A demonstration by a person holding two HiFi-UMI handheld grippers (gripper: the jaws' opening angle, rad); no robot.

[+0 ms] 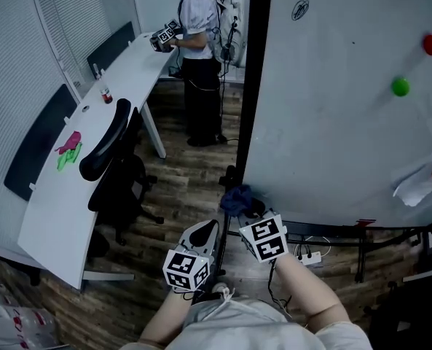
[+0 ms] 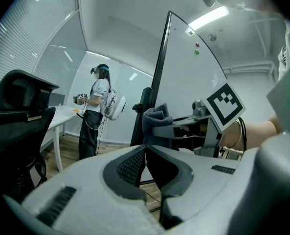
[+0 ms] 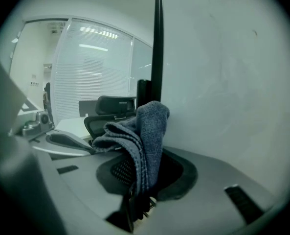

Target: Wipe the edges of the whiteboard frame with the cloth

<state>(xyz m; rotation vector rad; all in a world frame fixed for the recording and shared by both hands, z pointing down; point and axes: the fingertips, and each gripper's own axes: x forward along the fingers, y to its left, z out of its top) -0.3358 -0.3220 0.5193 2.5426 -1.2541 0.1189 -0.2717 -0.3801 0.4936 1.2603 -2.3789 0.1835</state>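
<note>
The whiteboard (image 1: 332, 100) stands at my right, its black frame edge (image 1: 250, 86) running down its left side. A dark blue cloth (image 1: 235, 198) is bunched at the bottom of that edge, near the lower left corner, and my right gripper (image 1: 240, 210) is shut on it. In the right gripper view the cloth (image 3: 147, 126) droops over the jaws just left of the frame edge (image 3: 157, 43); whether it touches the frame I cannot tell. My left gripper (image 1: 208, 228) is beside it on the left, shut and holding nothing (image 2: 145, 149). The cloth (image 2: 154, 119) also shows in the left gripper view.
A black office chair (image 1: 117, 159) and a long white desk (image 1: 70, 188) stand to the left. A person (image 1: 199, 57) holding grippers stands at the desk's far end. Red (image 1: 430, 44) and green (image 1: 400, 87) magnets sit on the board. A power strip (image 1: 310, 256) lies by the board's stand.
</note>
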